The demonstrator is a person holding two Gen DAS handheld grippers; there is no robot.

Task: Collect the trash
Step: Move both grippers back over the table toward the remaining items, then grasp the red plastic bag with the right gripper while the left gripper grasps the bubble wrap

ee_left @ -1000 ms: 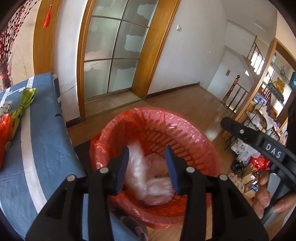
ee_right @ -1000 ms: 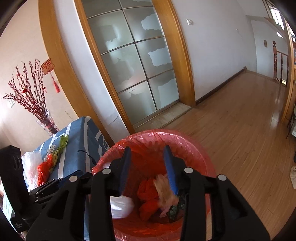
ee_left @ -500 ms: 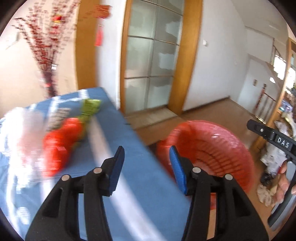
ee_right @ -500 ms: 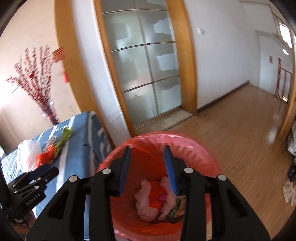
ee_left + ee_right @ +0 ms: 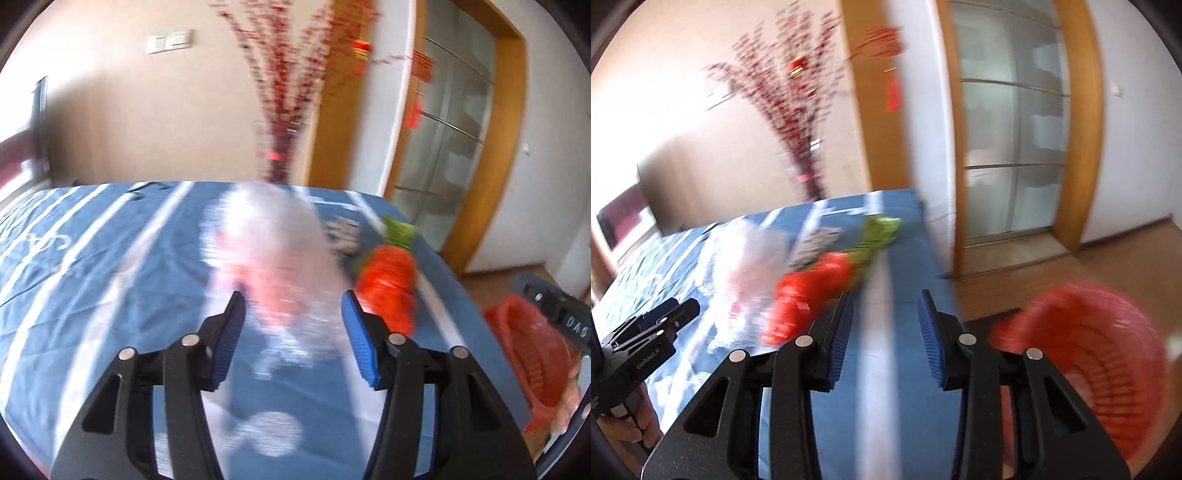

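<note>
On blue striped cloth (image 5: 110, 295) by glass door (image 5: 1012, 147): trash bags (image 5: 273, 251); L fingers (image 5: 229, 332) opening, R fingers (image 5: 842, 332) spread, both empty.

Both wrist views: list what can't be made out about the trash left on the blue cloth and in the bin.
- Clear plastic bag, left wrist view: motion blur smears its outline and contents.
- Orange-and-green wrapper, right wrist view: blurred, print unreadable.
- Red bin, right wrist view: blurred; contents hidden by its wall. In the left wrist view the right gripper and the picture edge cut it off.
</note>
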